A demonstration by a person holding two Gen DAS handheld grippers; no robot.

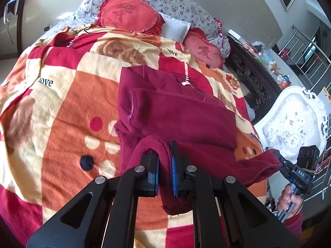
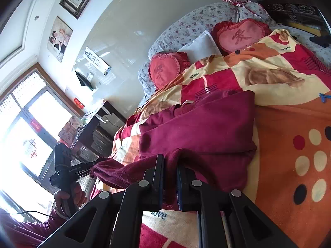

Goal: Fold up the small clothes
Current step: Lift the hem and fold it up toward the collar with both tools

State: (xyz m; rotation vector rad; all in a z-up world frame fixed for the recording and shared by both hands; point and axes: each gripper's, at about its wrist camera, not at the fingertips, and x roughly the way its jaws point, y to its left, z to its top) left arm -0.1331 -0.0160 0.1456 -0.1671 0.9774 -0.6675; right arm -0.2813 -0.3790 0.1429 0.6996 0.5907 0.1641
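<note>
A dark red sweater (image 1: 175,113) lies partly folded on a patterned blanket (image 1: 62,107), its sleeves laid across the body. My left gripper (image 1: 164,163) is shut on the sweater's bottom hem, which bunches between the pads. My right gripper (image 1: 278,159) shows at the right in the left wrist view, shut on the other hem corner and lifting it off the bed. In the right wrist view the right gripper (image 2: 170,171) pinches the sweater (image 2: 202,128), and the left gripper (image 2: 93,166) holds the stretched hem at the left.
Two red heart cushions (image 1: 128,12) (image 1: 203,50) and floral pillows (image 1: 171,2) lie at the head of the bed. A dark carved cabinet (image 1: 248,76) and a white chair (image 1: 289,119) stand beside the bed. A window (image 2: 24,134) and a desk (image 2: 97,128) show in the right wrist view.
</note>
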